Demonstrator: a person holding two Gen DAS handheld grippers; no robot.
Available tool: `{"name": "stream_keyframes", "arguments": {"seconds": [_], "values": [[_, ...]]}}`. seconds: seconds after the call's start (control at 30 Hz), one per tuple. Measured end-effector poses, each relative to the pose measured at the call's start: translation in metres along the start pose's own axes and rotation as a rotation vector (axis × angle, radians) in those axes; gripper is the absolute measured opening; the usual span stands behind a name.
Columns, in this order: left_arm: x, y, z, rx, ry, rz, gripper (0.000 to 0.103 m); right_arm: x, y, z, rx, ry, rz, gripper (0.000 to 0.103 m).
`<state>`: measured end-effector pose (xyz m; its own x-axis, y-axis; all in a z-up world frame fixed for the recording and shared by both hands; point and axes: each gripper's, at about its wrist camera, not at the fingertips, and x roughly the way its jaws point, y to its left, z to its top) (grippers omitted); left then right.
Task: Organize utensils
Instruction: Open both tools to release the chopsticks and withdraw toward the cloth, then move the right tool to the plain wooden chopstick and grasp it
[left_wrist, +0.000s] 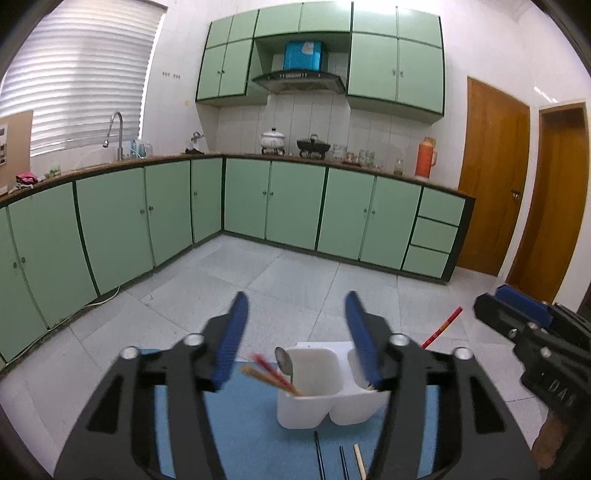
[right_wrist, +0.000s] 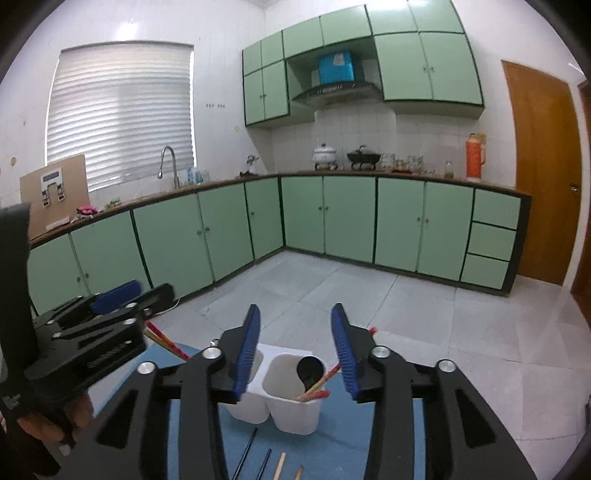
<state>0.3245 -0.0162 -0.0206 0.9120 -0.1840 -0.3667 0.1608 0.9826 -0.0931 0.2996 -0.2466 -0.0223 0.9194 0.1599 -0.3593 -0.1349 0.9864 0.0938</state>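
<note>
A white two-compartment holder (left_wrist: 325, 402) (right_wrist: 291, 413) stands on a blue mat (left_wrist: 240, 424) (right_wrist: 376, 421). In the left wrist view its left compartment holds a spoon (left_wrist: 284, 360) and red chopsticks (left_wrist: 269, 373), and another red chopstick (left_wrist: 443, 325) sticks out to the right. In the right wrist view the right compartment holds a dark spoon (right_wrist: 310, 369) and red chopsticks (right_wrist: 321, 387). Loose chopsticks (left_wrist: 319, 458) (right_wrist: 245, 454) lie on the mat in front. My left gripper (left_wrist: 296, 295) (right_wrist: 153, 288) and right gripper (right_wrist: 295, 306) (left_wrist: 489, 297) hover above the holder, both open with nothing between them.
A hand (right_wrist: 74, 406) holds the left gripper's handle. Beyond the mat lies a grey tiled floor (left_wrist: 295, 273), then green base cabinets (left_wrist: 295, 203) with pots and an orange flask (left_wrist: 424, 157) on the counter. Wooden doors (left_wrist: 491, 173) stand at the right.
</note>
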Motion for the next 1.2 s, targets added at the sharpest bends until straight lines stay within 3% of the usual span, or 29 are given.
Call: {"name": "stream_keyframes", "arguments": {"seconds": [0.17, 0.33, 0.83, 1.2], "values": [[-0.035, 0.001, -0.017, 0.007, -0.018, 0.005, 0.071, -0.039, -0.002, -0.014, 0.006, -0.048, -0.027, 0.065], [-0.066, 0.0, -0.052, 0.043, 0.017, 0.006, 0.078, -0.069, -0.001, -0.047, 0.047, -0.032, -0.029, 0.067], [-0.103, 0.02, -0.191, 0.072, 0.326, 0.018, 0.084, -0.093, 0.02, -0.194, 0.106, 0.262, -0.073, 0.068], [-0.109, 0.023, -0.236, 0.08, 0.43, 0.027, 0.085, -0.104, 0.031, -0.256, 0.098, 0.396, -0.073, 0.067]]}}
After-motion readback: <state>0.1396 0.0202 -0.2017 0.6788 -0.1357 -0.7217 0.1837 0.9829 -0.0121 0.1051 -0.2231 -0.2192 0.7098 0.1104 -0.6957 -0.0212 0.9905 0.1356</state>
